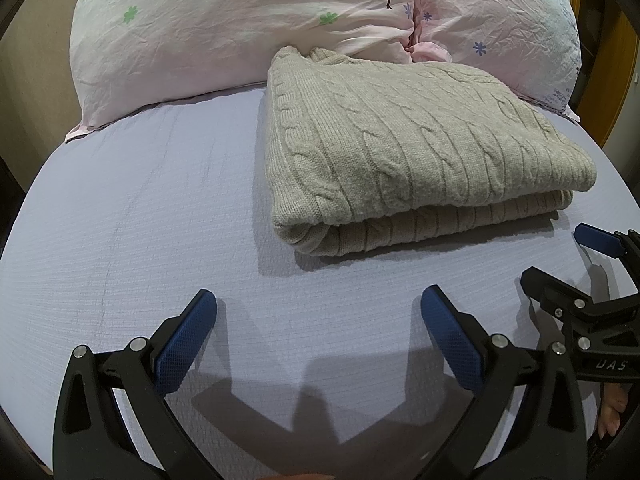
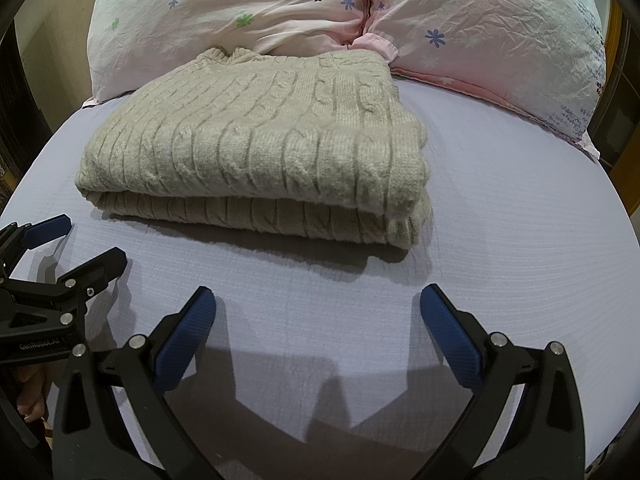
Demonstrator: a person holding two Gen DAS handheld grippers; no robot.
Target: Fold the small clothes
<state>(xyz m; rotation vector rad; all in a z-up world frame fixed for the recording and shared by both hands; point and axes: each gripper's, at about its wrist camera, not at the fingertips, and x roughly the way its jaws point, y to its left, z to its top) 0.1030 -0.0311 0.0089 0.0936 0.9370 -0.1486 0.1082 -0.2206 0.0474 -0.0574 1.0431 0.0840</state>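
Note:
A beige cable-knit sweater (image 1: pixel 412 148) lies folded in a thick rectangle on the lavender bed sheet (image 1: pixel 140 220), its far edge against the pillows. It also shows in the right wrist view (image 2: pixel 264 144). My left gripper (image 1: pixel 318 304) is open and empty, hovering over bare sheet in front of the sweater. My right gripper (image 2: pixel 318 304) is open and empty too, just short of the sweater's near fold. Each gripper shows at the edge of the other's view: the right gripper (image 1: pixel 556 256) and the left gripper (image 2: pixel 92 240).
Two pink flowered pillows (image 1: pixel 240 28) (image 2: pixel 492 40) lie across the head of the bed behind the sweater. A wooden headboard (image 1: pixel 616 80) stands at the far right. The sheet (image 2: pixel 520 240) spreads out on both sides of the sweater.

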